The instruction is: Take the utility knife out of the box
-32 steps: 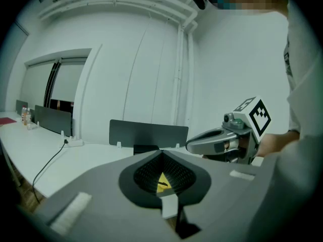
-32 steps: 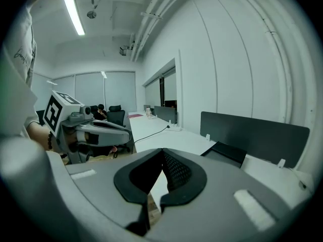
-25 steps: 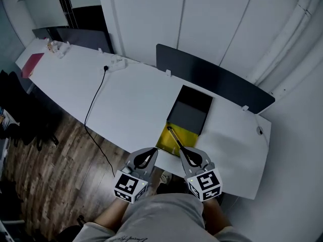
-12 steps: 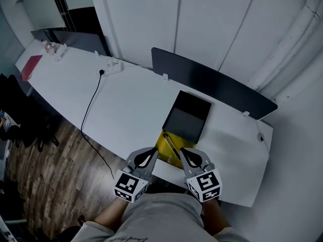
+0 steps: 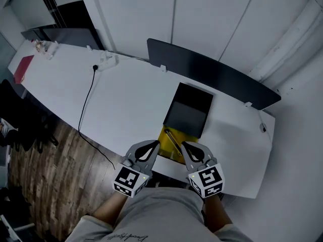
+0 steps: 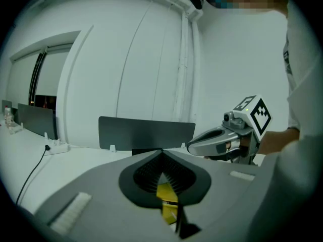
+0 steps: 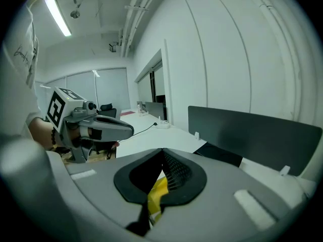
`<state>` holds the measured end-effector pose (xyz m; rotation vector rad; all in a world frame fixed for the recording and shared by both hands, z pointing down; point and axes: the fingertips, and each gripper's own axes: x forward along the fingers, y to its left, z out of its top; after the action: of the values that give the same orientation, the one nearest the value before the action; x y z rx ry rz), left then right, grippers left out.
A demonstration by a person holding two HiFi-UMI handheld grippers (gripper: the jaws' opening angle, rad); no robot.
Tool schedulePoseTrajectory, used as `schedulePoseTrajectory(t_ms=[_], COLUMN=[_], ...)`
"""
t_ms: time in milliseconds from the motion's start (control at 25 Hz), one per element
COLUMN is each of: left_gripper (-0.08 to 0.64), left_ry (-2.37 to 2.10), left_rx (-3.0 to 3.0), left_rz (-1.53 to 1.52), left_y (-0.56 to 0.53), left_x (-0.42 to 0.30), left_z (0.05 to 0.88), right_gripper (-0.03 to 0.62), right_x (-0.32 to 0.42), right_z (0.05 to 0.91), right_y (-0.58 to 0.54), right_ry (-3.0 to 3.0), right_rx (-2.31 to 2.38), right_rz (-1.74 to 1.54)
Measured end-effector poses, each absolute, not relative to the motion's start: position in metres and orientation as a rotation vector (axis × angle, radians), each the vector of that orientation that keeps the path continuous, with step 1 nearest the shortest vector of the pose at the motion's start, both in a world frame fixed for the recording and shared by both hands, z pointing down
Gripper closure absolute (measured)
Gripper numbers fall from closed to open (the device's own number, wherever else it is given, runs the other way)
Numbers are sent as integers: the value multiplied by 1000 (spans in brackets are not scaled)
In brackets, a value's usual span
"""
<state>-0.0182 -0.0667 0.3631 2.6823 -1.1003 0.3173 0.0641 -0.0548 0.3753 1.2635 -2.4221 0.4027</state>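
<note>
The box lies on the white table (image 5: 126, 105) with its black lid (image 5: 189, 110) folded back and its yellow inside (image 5: 170, 135) facing me. The utility knife (image 5: 174, 140), thin and dark, lies slantwise on the yellow part. My left gripper (image 5: 154, 145) is shut and empty, just left of the box's near end. My right gripper (image 5: 184, 146) is shut too, at the box's near right corner and close to the knife's near end. In each gripper view the closed jaws (image 6: 161, 151) (image 7: 162, 150) hide most of the box, and only yellow (image 6: 166, 198) (image 7: 157, 191) shows through.
A dark divider panel (image 5: 212, 77) stands along the table's far edge behind the box. A black cable (image 5: 86, 110) runs from a white power strip (image 5: 107, 60) over the table's front edge. A red item (image 5: 20, 68) lies far left. Wooden floor (image 5: 45, 175) shows below.
Both grippers have come a little forward, to the near end of the box, and stay shut. The box and the knife lie as before.
</note>
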Motion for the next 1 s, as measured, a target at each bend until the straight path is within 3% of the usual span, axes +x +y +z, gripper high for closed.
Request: schedulePoseTrajectory(t_ms=[1000], left_gripper=[560], left_ry=[-936], left_rx=[2650], left_rz=[400], left_y=[-106], left_x=[-16], left_z=[418], right_gripper=[578], right_x=[68], right_z=[433], right_y=[-82], right_ry=[-2280], right_rx=[1279], right_rz=[533])
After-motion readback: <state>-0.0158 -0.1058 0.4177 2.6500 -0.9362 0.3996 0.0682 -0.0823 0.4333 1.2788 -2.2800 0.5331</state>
